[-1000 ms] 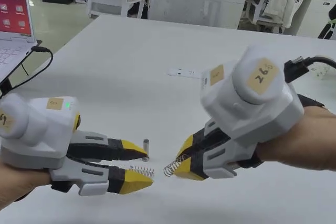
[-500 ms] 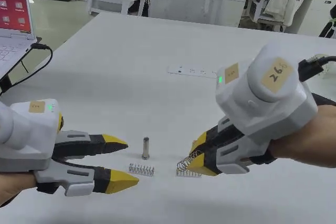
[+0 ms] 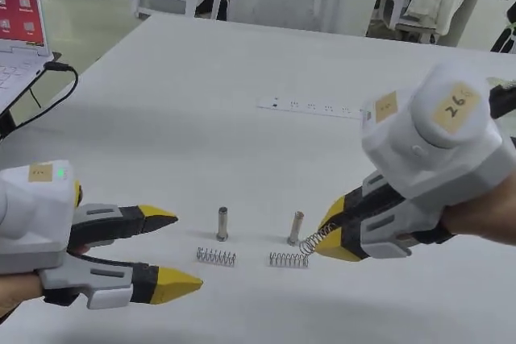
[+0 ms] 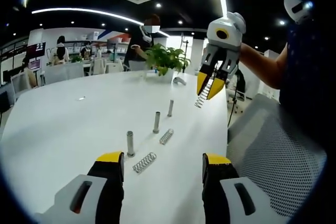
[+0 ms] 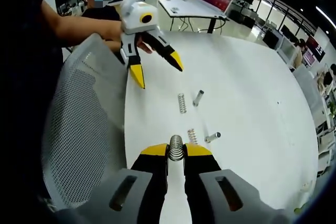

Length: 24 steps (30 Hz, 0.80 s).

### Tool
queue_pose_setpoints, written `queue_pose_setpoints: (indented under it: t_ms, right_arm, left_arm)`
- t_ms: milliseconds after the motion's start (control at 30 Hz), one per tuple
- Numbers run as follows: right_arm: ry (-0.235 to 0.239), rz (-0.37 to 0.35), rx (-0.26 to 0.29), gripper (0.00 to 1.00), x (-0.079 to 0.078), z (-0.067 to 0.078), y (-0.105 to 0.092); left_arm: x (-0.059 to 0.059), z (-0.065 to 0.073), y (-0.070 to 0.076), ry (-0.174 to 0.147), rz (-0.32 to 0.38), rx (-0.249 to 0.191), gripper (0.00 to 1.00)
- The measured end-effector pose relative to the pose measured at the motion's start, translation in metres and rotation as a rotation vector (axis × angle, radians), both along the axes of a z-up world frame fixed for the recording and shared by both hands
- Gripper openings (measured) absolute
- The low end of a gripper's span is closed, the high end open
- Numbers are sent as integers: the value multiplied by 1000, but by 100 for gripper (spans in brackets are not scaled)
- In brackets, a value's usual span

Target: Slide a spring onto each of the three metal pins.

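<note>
Centre right, my right gripper (image 3: 326,238) clamps spring (image 3: 310,241) just beside pin (image 3: 296,229) on table (image 3: 242,134); left gripper (image 3: 185,250) gapes empty, lower left. Threading step in hand, I judge; next, coil mouth must line up over pin top

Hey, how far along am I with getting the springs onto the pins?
Done: nothing yet; the near pin, middle pin and far pin all stand bare. In hand: the right gripper is shut on one spring. Left: all three pins; a first loose spring and a second loose spring lie on the table, and the left gripper is open and empty.
</note>
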State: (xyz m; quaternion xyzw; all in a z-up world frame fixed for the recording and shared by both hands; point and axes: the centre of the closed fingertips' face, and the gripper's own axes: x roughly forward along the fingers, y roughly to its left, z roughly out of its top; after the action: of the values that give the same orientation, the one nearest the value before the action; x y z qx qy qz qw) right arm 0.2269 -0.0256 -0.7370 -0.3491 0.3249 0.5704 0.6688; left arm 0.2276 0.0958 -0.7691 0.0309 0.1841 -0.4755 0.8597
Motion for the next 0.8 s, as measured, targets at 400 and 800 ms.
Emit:
queue_pose_setpoints:
  t_ms: [400, 800]
  right_arm:
    - [-1, -28, -60, 8, 15, -1, -25]
    - [-2, -73, -120, 8, 36, 0, -56]
  left_arm:
    - [-3, -4, -4, 8, 4, -3, 58]
    - [-4, -5, -5, 10, 10, -6, 59]
